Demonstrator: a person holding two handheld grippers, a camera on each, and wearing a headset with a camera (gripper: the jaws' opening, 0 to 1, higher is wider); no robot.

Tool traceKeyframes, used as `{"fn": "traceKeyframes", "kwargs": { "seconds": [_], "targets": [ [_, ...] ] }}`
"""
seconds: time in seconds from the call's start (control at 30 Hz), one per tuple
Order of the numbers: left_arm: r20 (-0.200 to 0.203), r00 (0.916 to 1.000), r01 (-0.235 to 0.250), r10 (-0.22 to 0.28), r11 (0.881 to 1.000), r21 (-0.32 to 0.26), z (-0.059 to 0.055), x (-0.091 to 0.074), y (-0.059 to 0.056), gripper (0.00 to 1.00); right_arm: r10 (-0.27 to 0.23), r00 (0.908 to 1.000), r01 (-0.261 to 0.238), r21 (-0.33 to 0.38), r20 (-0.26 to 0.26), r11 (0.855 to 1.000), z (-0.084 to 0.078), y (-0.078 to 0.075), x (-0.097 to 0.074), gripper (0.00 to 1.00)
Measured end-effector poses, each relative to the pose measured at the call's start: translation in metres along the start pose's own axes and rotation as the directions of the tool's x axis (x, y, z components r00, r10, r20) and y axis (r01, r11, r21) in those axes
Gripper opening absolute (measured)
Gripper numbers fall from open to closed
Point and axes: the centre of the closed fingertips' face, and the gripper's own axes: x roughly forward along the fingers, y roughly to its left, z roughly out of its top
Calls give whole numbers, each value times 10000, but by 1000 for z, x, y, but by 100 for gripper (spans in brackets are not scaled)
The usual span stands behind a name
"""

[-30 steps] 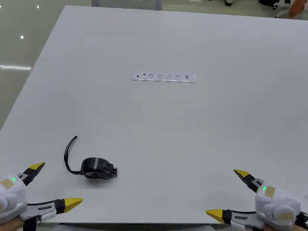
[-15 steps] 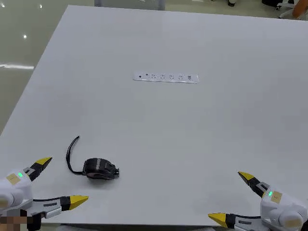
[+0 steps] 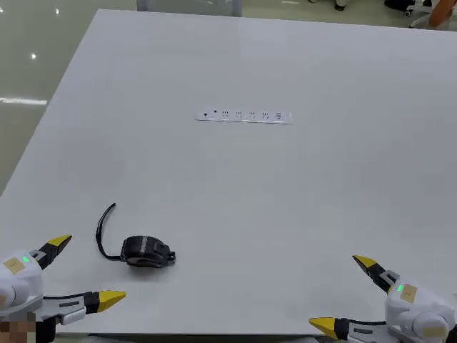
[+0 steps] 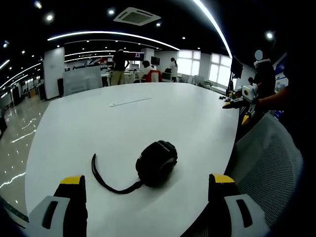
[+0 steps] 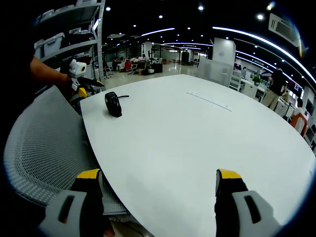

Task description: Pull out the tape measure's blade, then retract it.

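Observation:
A black tape measure [image 3: 146,251] with a curled black wrist strap [image 3: 102,232] lies on the white table [image 3: 243,186] near its front left edge. It shows again as the tape measure [image 4: 156,162] straight ahead in the left gripper view, and small at the far left as the tape measure [image 5: 113,104] in the right gripper view. My left gripper [image 3: 84,271] stands open just left of it, not touching. At the front right my right gripper [image 3: 346,293] is open over the table edge, holding nothing.
A white power strip [image 3: 243,116] lies flat mid-table, and appears as the power strip [image 4: 129,101] beyond the tape measure. A grey mesh chair [image 5: 44,148] sits below the table's front edge. People stand far off in the room.
The head camera has shifted a little. Both grippers stay open and hold roughly the same places. The tape measure has not moved.

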Motion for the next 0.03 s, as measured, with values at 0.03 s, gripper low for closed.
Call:
{"fn": "traceKeyframes", "kwargs": {
  "seconds": [0.03],
  "targets": [
    [-8, 10000, 18, -18, 10000, -1, 0, 0, 0, 100, -14, 10000, 14, 0, -6, 10000, -1, 1, 0, 97]
  ]
}}
